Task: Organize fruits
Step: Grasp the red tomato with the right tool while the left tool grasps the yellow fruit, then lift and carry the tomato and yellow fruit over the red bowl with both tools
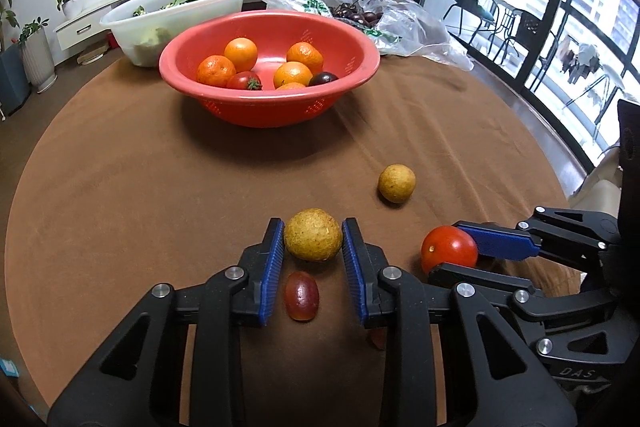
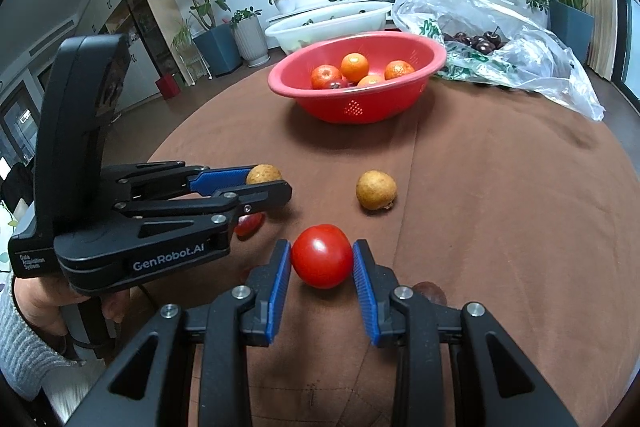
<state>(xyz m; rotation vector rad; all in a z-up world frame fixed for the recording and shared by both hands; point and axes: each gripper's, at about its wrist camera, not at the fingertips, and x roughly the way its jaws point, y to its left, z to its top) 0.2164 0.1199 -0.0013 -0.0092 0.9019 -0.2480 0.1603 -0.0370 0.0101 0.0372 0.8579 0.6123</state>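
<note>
The left gripper (image 1: 313, 235), black with blue ribbed pads, is clenched on a round yellow-brown rough-skinned fruit (image 1: 313, 235), both pads pressing its sides just above the brown cloth-covered round table (image 1: 140, 195). Directly beneath the jaws, at 6 o'clock from that fruit, lies a small oval dark-red tomato (image 1: 301, 295) on the cloth. A second yellow-brown round fruit (image 1: 396, 183) rests free on the table at about 2 o'clock from the held one.

The right gripper (image 2: 322, 255), of the same build, grasps a round bright-red tomato (image 2: 322, 255), its blue pads tight against both sides; from the left wrist view this tomato sits at 3 o'clock of the left gripper.

At 12 o'clock across the table stands a red perforated plastic colander bowl (image 1: 208, 67) holding 5 oranges (image 1: 240, 54), 1 red tomato with a green stem (image 1: 245, 81) and 1 dark purple fruit (image 1: 323, 79). Behind it, at 11 o'clock, is a translucent white plastic tub (image 1: 120, 23); at 1 o'clock a crumpled clear plastic bag (image 1: 416, 27) with dark cherries (image 1: 356, 14).
</note>
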